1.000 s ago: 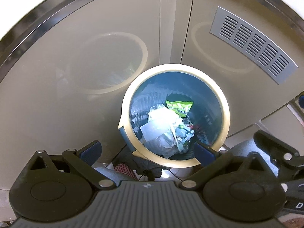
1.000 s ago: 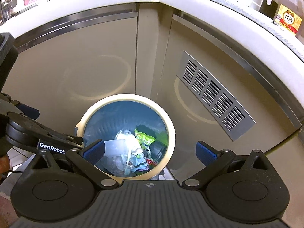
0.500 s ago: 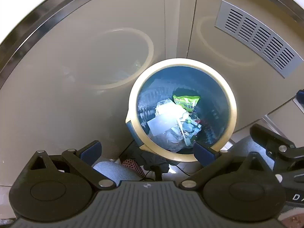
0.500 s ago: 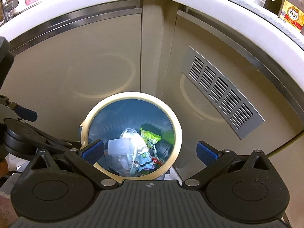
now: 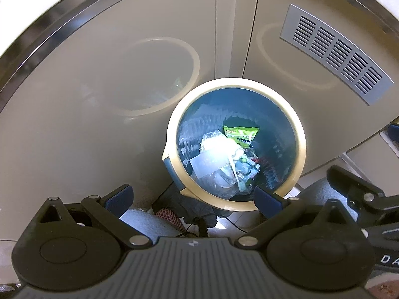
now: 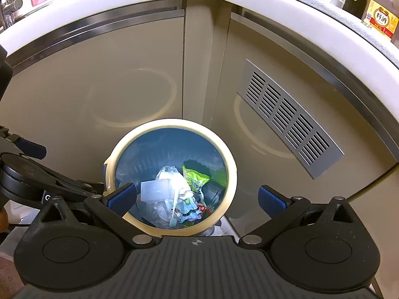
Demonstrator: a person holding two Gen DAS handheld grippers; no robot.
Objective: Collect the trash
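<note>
- Both tongs point steeply down at the floor in the corner where two beige cabinet doors (image 6: 129,79) meet, each camera looking into the same bin.
- The left tongs (image 5: 193,196) stand wide open, with nothing between the blue pads (image 5: 118,196); the right-hand pad overlaps the near rim of the bin in the picture, though contact cannot be told.
- The right tongs (image 6: 197,198) are also spread wide and hold nothing; the left-hand pad (image 6: 122,199) lies over the bin's lower left rim in that view.
- The trash bin (image 5: 300,149), blue inside with a cream rim, sits right of centre in the left view and at lower centre in the right view.
- Trash lies at its bottom: a green snack packet (image 5: 240,135), a flat clear plastic piece (image 5: 205,164) and crumpled clear wrappers (image 6: 169,174).
- A slotted metal vent (image 6: 289,122) sits on the right-hand door.
- Along the top of the right view runs a white worktop (image 6: 149,0) with a yellow-labelled bottle (image 6: 380,20) at the upper right.
- The left tongs' black body shows at that view's left edge.
</note>
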